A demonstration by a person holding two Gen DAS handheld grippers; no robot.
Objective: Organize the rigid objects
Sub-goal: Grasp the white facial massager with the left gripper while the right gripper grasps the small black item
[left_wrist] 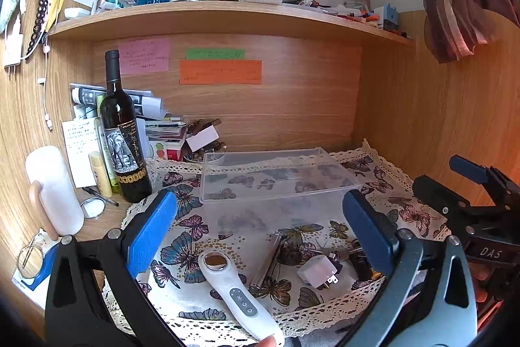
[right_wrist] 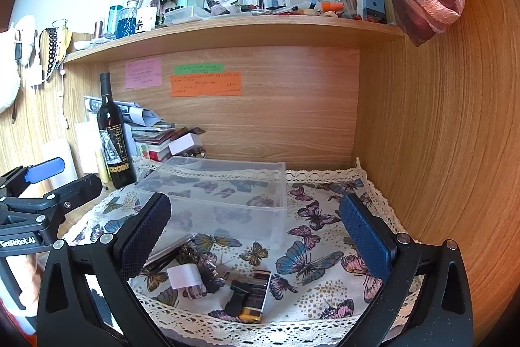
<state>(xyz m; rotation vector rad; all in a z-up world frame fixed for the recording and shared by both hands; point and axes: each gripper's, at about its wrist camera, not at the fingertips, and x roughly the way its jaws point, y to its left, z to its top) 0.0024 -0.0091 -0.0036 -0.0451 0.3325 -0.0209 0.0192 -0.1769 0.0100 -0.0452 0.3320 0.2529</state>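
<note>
A clear plastic box (left_wrist: 276, 176) (right_wrist: 221, 184) stands empty on the butterfly cloth (left_wrist: 227, 230) (right_wrist: 312, 236). In front of it lie a white handheld device (left_wrist: 234, 291), a clear tube (left_wrist: 268, 262), a white plug adapter (left_wrist: 317, 272) (right_wrist: 185, 277), a dark lighter with a yellow base (right_wrist: 255, 298) and a black clip (right_wrist: 237, 298). My left gripper (left_wrist: 260, 233) is open above these items, holding nothing. My right gripper (right_wrist: 256, 233) is open above the lighter and adapter, holding nothing.
A wine bottle (left_wrist: 122, 132) (right_wrist: 112, 139), a white bottle (left_wrist: 53, 187), papers and books (left_wrist: 156, 126) stand at the left. A cluttered shelf (left_wrist: 227, 18) runs overhead. A wooden wall (right_wrist: 438, 152) closes the right side. The other gripper shows in the left wrist view (left_wrist: 481, 217).
</note>
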